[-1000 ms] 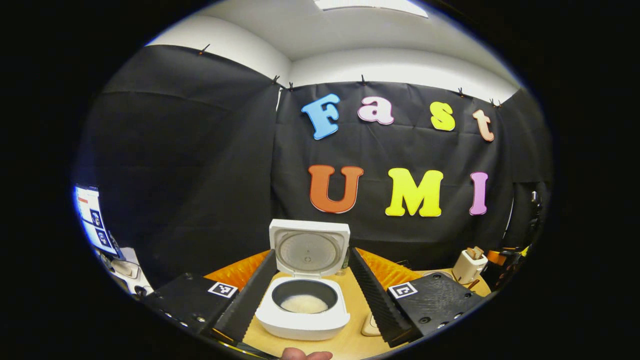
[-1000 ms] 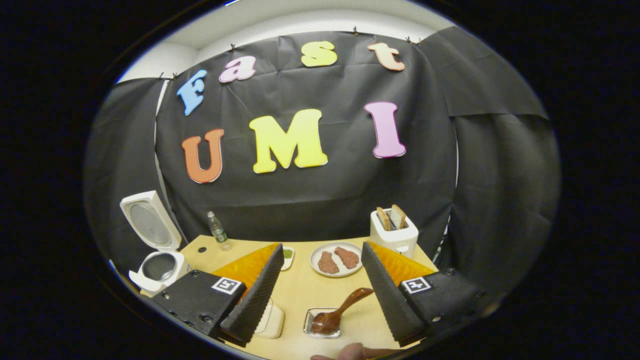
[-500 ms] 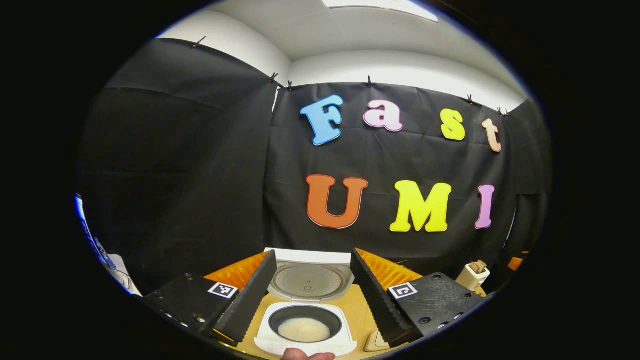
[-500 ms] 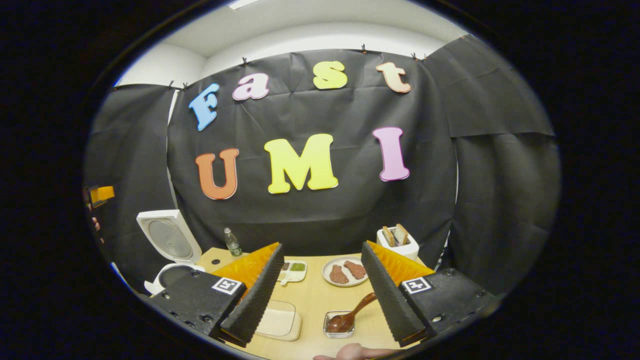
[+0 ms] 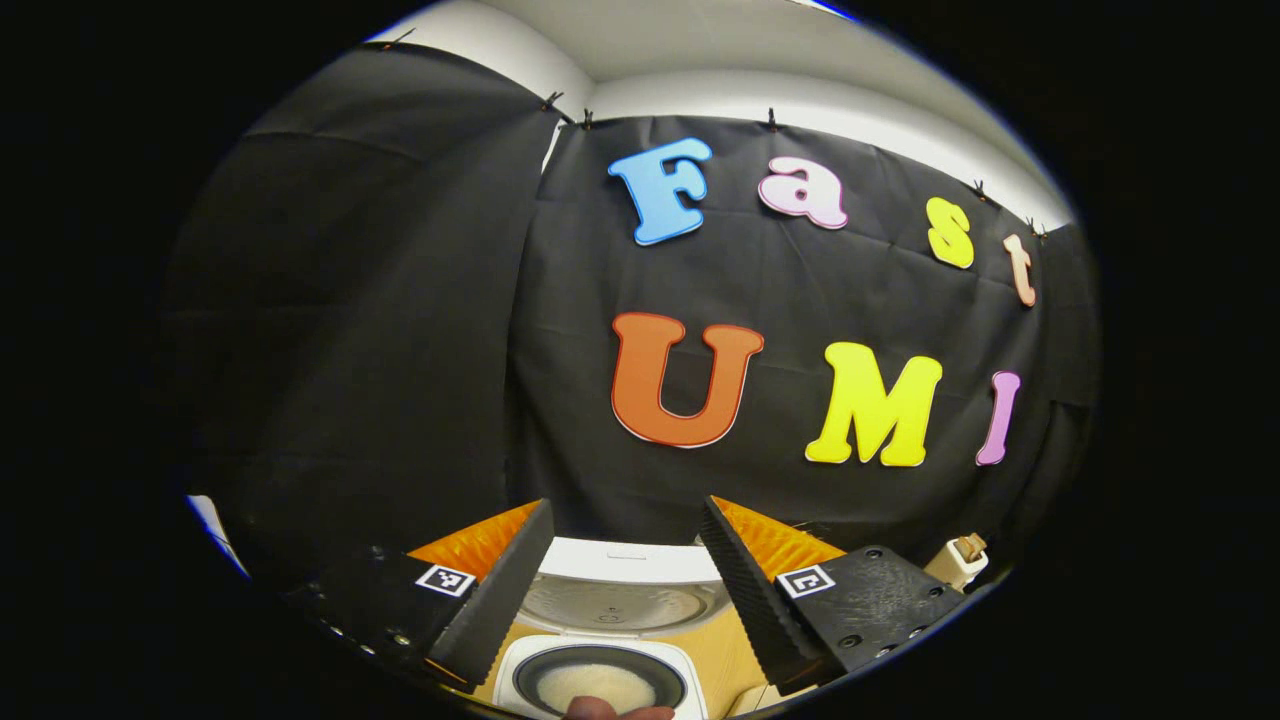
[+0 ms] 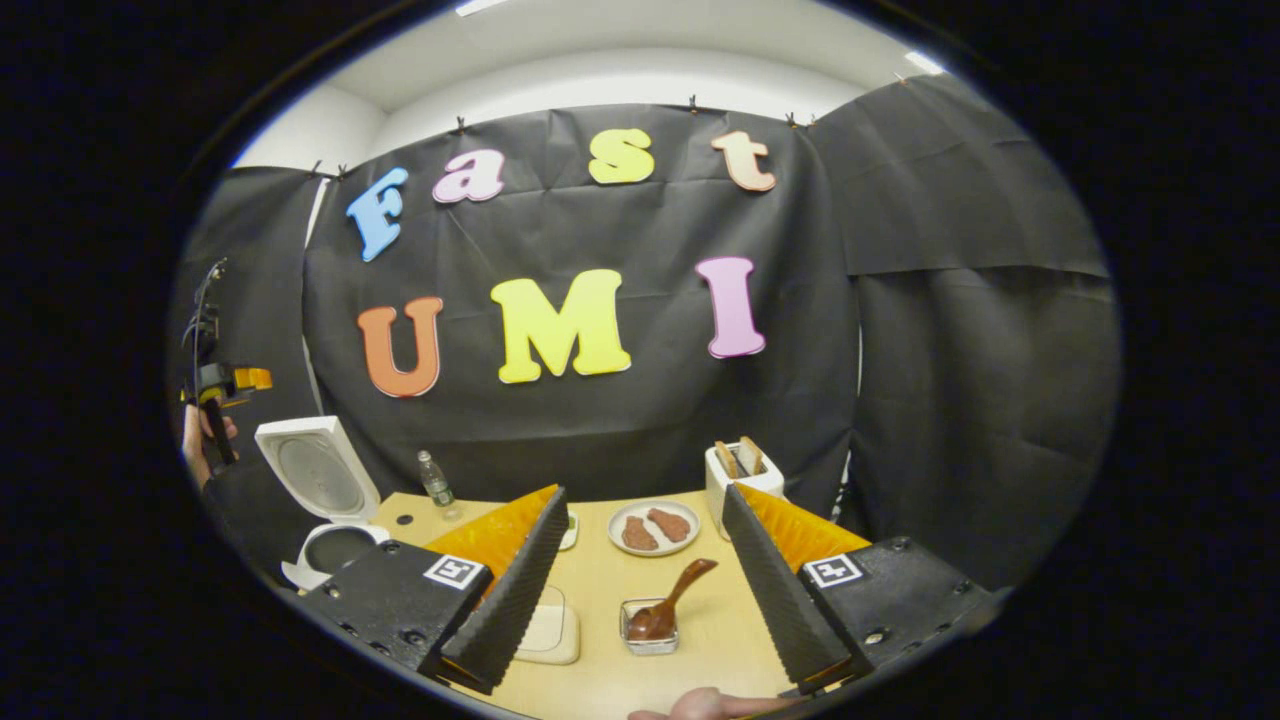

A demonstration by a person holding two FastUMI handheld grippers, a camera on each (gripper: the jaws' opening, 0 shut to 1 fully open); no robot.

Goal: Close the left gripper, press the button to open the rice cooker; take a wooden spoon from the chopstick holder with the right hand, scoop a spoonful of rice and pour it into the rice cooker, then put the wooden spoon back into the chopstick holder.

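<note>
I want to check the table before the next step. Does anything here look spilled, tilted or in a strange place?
Nothing looks spilled or damaged. The rice cooker stands with its lid up, rice in its pot. One oddity: the wooden spoon lies tilted with its bowl in a small clear dish, not upright in a holder.

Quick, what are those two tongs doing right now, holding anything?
Left tongs: open, holding nothing, above the open rice cooker.
Right tongs: open, holding nothing; the wooden spoon lies beyond them.
</note>
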